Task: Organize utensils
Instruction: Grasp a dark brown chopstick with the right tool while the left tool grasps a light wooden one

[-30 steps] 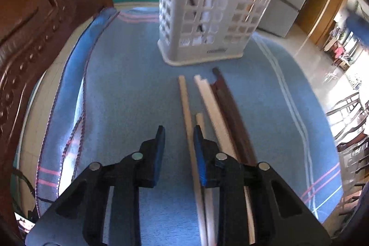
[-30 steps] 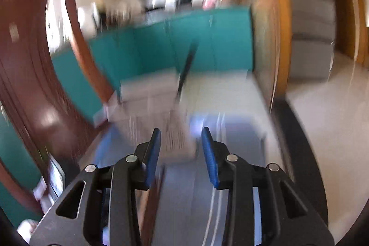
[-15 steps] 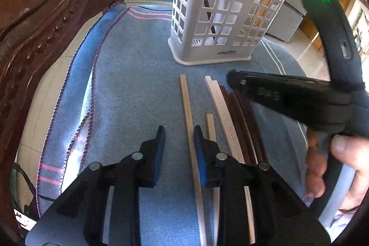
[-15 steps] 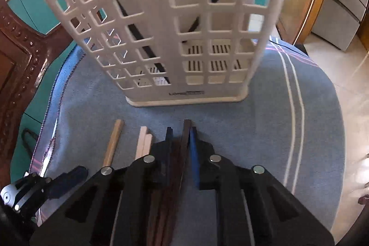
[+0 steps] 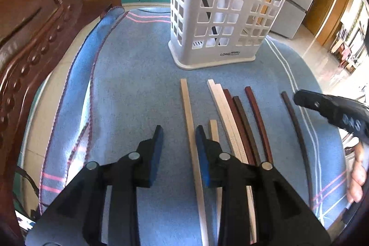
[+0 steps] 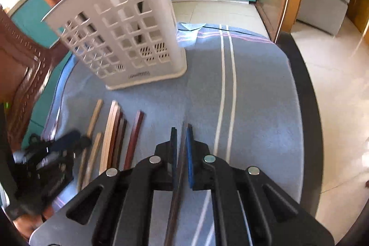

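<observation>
Dark chopstick (image 6: 178,167) newly clamped (right jaws closed)

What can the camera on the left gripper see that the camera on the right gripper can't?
Only the left wrist view shows the person's fingers wrapped around the right gripper's handle, and the left gripper from behind, its jaws open above a pale chopstick.

Only the right wrist view shows the right gripper with its jaws just closed on a dark chopstick, plus the table's black edge.

Both show the white slotted utensil holder, the blue cloth and the row of chopsticks lying on it.
</observation>
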